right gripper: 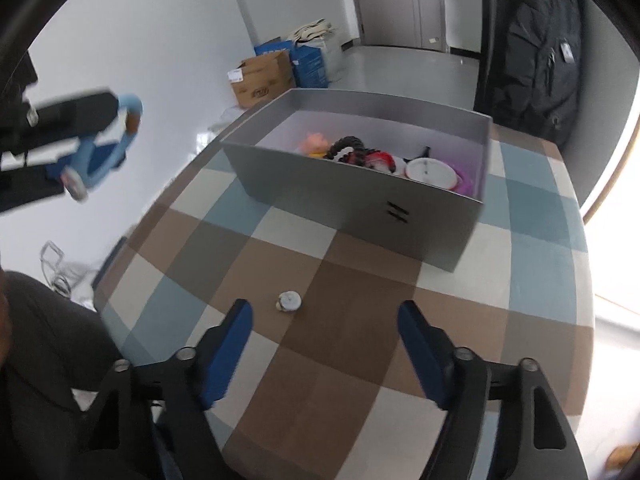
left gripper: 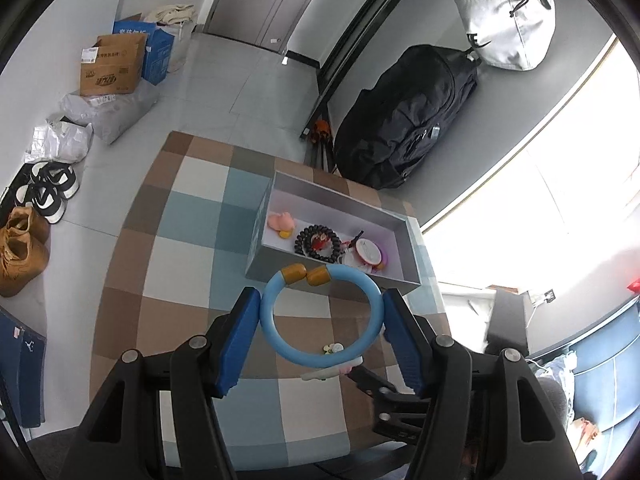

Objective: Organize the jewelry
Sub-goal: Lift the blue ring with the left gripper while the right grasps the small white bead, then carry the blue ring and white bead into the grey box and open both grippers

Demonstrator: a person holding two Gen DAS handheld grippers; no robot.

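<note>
Right now the left gripper (left gripper: 322,322) is clamped on the blue bangle (left gripper: 320,316), pads pressing its outer sides, carrying it above the checked table (left gripper: 192,248) just short of the grey box (left gripper: 404,248), which sits toward the table's far edge. Bangle looks light, stiff, smooth, prob. a bit slippery; grip across the widest part suits it, w/ the yellow end caps (left gripper: 306,274) pointing away. Squeeze too hard and the gap btwn caps may close.

Right gripper (right gripper: 324,322) stands open w/ nothing between the pads, low over the table's near part. A small round white trinket (right gripper: 289,301) lies just ahead of it, nearer its left pad: tiny, light, low-lying, so pinch low at its sides.

Hard to tell: what the trinket is; a pinkish tag hanging under the bangle; box contents partly behind its front wall; left gripper blurred in right view.
</note>
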